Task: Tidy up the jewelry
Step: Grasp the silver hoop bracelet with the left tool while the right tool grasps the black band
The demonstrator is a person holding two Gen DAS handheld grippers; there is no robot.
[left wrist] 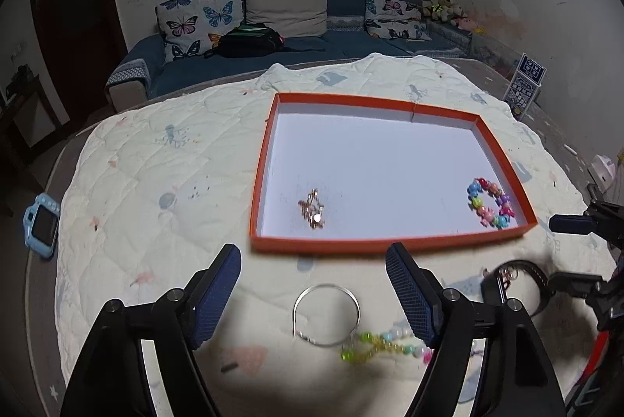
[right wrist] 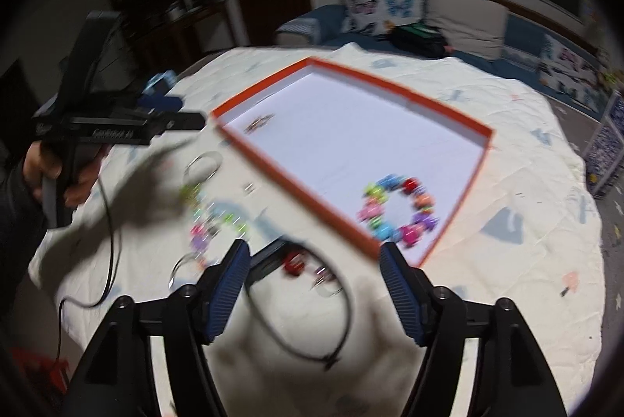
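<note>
Both jaws stood wide and empty: the left hand-held gripper (left wrist: 312, 294) above a silver hoop (left wrist: 326, 315) on the quilt (left wrist: 156, 159), the right hand-held gripper (right wrist: 314, 284) over a black cord necklace (right wrist: 343, 304). The hoop likely handled light, stiff and slippery — best pinched across its rim. The orange tray (left wrist: 390, 246) held two pieces — a bead bracelet (left wrist: 490, 202) and a small gold tangle (left wrist: 313, 209). A loose bead strand (left wrist: 380, 343) lay beside the hoop.

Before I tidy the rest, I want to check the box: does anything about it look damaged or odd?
Yes. The orange box has a split in its far wall, where the rim breaks and steps out of line. Otherwise nothing looks spilled.
</note>
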